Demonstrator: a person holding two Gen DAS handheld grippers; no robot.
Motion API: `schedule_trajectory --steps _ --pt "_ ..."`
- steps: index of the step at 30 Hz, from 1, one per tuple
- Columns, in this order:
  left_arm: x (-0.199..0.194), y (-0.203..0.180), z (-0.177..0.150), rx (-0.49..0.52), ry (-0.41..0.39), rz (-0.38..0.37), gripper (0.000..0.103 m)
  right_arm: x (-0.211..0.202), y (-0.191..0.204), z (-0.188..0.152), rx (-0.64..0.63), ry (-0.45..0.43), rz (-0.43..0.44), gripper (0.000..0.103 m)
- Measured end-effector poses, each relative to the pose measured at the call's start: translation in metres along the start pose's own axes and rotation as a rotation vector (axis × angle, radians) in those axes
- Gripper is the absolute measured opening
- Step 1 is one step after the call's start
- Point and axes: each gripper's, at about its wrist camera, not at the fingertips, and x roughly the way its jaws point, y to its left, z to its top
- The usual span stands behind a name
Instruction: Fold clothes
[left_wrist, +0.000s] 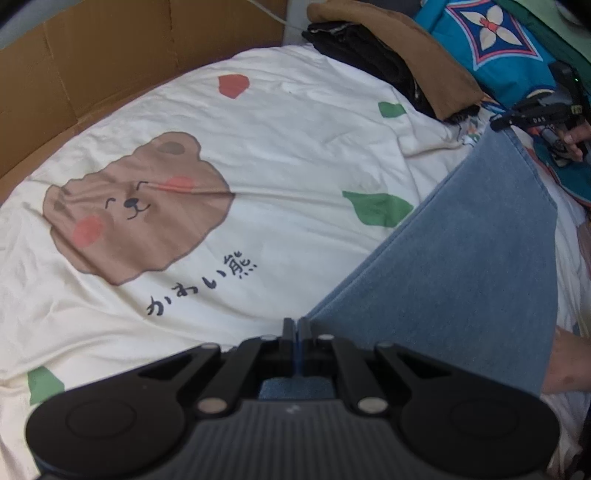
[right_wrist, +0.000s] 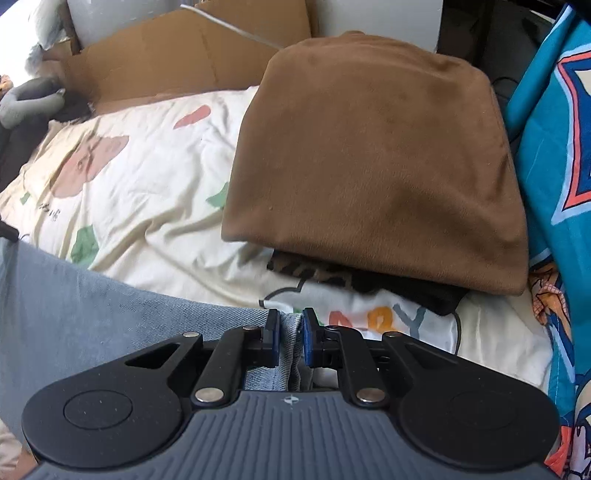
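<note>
A light blue denim garment (left_wrist: 461, 254) hangs stretched above the cream bear-print bedsheet (left_wrist: 258, 147). My left gripper (left_wrist: 296, 326) is shut on one corner of the denim. My right gripper (right_wrist: 291, 325) is shut on a bunched hem of the same denim (right_wrist: 92, 306); cloth fills the gap between its blue pads (right_wrist: 308, 343). In the left wrist view the right gripper (left_wrist: 496, 123) shows at the far right, holding the far end of the denim.
A folded brown garment (right_wrist: 373, 158) lies on top of dark folded clothes (right_wrist: 406, 288) on the bed. Brown cardboard (left_wrist: 92, 66) stands along the far edge. A teal patterned fabric (right_wrist: 554, 147) lies at the right. A grey plush toy (right_wrist: 29, 99) sits far left.
</note>
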Motion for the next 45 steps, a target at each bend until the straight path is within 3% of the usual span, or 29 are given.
schedule_trajectory --steps 11,13,18,25,33,37,41,45 --pt "0.038 0.003 -0.009 -0.039 0.021 0.042 0.0 0.047 -0.001 -0.011 0.01 0.071 -0.028 0.012" --pt "0.047 0.005 -0.012 -0.061 0.02 0.067 0.0 0.052 -0.001 -0.012 0.028 0.078 -0.039 0.016" --pt "0.046 0.012 -0.004 -0.116 0.023 0.091 0.0 0.036 -0.014 -0.008 0.179 0.086 -0.029 0.039" --pt "0.007 0.018 0.001 -0.156 -0.003 0.134 0.003 -0.017 -0.019 -0.037 0.253 0.053 -0.017 0.041" --pt "-0.051 0.017 -0.011 -0.229 -0.009 0.222 0.007 -0.048 -0.008 -0.097 0.343 0.124 -0.021 0.041" --pt "-0.082 0.01 -0.024 -0.252 -0.007 0.27 0.008 -0.061 -0.005 -0.132 0.457 0.131 -0.018 0.041" --pt "-0.111 -0.001 -0.042 -0.26 -0.003 0.295 0.022 -0.072 0.004 -0.155 0.546 0.111 0.001 0.041" --pt "-0.138 -0.009 -0.06 -0.32 -0.012 0.329 0.027 -0.074 0.011 -0.169 0.602 0.089 0.014 0.041"
